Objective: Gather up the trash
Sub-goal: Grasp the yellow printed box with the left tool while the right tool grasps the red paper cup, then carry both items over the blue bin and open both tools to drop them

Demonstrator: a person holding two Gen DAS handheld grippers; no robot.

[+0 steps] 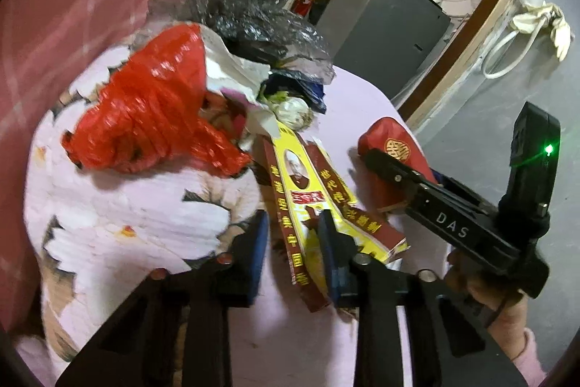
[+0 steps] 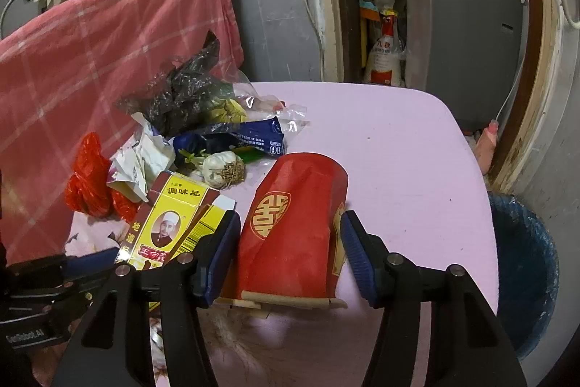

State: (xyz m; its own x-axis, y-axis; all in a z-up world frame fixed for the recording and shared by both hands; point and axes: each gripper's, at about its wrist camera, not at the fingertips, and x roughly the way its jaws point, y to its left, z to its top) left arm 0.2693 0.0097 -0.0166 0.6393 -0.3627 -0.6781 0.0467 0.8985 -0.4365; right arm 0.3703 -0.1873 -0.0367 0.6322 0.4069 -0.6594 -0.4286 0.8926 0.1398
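A dented red paper cup (image 2: 293, 216) with a gold emblem lies on its side on the pink table (image 2: 398, 151). My right gripper (image 2: 288, 252) has a blue pad pressed against each side of it. In the left wrist view the same cup (image 1: 380, 133) shows behind the right gripper (image 1: 377, 158). A flattened yellow seasoning box (image 1: 301, 169) lies beside the cup. My left gripper (image 1: 293, 242) is shut on its near end. In the right wrist view that box (image 2: 170, 220) reaches the left gripper (image 2: 90, 260) at the lower left.
More trash is piled behind: a red plastic bag (image 1: 156, 104), crumpled paper, a garlic bulb (image 2: 221, 165), a blue packet (image 2: 246, 136) and a black bag (image 2: 185, 89). A blue-lined bin (image 2: 525, 278) stands below the table's right edge. A grey appliance (image 2: 464, 31) is beyond.
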